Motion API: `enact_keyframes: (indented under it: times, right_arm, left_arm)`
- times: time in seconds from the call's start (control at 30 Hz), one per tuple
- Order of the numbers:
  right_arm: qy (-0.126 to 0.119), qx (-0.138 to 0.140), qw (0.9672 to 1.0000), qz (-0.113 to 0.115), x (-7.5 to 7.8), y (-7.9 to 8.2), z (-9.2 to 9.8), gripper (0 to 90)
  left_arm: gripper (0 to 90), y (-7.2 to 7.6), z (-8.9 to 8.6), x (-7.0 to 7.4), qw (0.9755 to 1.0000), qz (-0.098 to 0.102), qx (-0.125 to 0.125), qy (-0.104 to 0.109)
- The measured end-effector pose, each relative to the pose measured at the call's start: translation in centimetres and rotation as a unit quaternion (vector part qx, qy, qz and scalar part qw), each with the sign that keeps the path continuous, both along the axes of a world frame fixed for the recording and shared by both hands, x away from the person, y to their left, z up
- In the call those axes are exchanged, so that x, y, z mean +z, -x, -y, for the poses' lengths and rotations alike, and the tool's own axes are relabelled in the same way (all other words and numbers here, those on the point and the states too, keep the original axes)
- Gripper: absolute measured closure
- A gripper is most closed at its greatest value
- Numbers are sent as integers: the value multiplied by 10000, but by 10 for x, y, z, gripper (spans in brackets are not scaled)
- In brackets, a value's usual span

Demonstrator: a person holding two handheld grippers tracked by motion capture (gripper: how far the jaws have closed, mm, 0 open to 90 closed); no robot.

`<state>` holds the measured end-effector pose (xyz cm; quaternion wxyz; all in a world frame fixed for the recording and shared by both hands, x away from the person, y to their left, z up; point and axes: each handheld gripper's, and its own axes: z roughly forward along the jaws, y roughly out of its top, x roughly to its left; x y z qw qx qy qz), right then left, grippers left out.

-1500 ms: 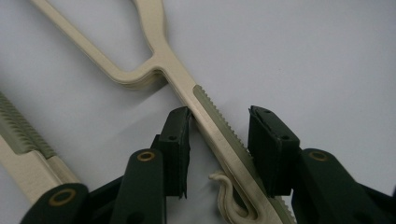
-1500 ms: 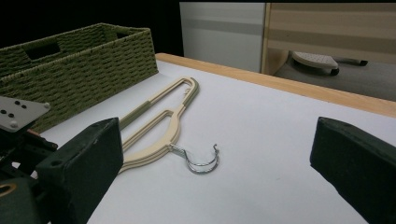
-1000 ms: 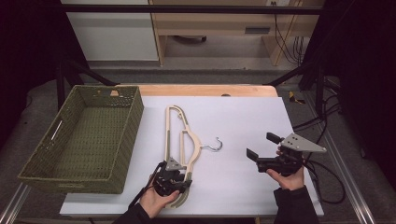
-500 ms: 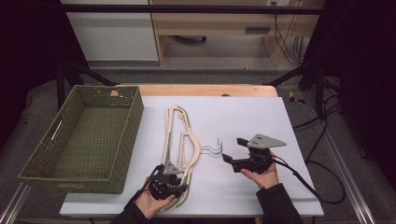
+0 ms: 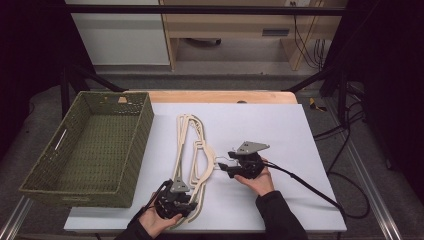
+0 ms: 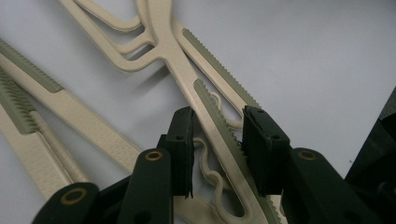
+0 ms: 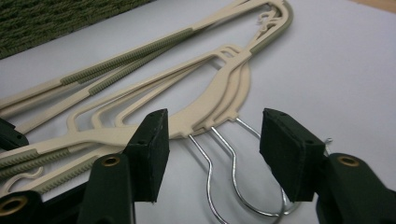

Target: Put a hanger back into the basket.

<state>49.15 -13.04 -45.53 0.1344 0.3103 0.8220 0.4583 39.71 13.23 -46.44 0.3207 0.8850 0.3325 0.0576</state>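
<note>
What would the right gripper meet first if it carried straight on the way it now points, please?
Most likely the wire hooks of the cream hangers: they lie between the open jaws of the right gripper, though depth is hard to judge.

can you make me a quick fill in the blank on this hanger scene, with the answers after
1. The woven basket beside the hangers is ____ in colour.
2. The right hand-held gripper has its jaws open on either side of the metal ____ of the hangers.
3. The left hand-held gripper has its jaws open around a hanger ____.
4. The hangers lie on a ____ table.

Answers: green; hooks; arm; white
</note>
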Motion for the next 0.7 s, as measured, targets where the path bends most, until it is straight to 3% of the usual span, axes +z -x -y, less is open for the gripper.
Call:
enact_keyframes:
  times: [0.13,0.23,0.43,0.7]
  right_arm:
    - [76,179,9997,-129,-10,-4,-5,541]
    - [201,259,9992,-221,-16,-8,-6,603]
    - [376,498,9976,-302,-24,-15,-11,722]
    - [550,787,9947,-370,-30,-21,-14,804]
  left_arm:
    - [566,1,0,3,9999,156,-39,-13]
    - [494,0,-5,9,9993,321,80,185]
    - [321,-7,-18,18,9955,682,337,566]
    - [169,-14,-25,23,9901,1082,413,793]
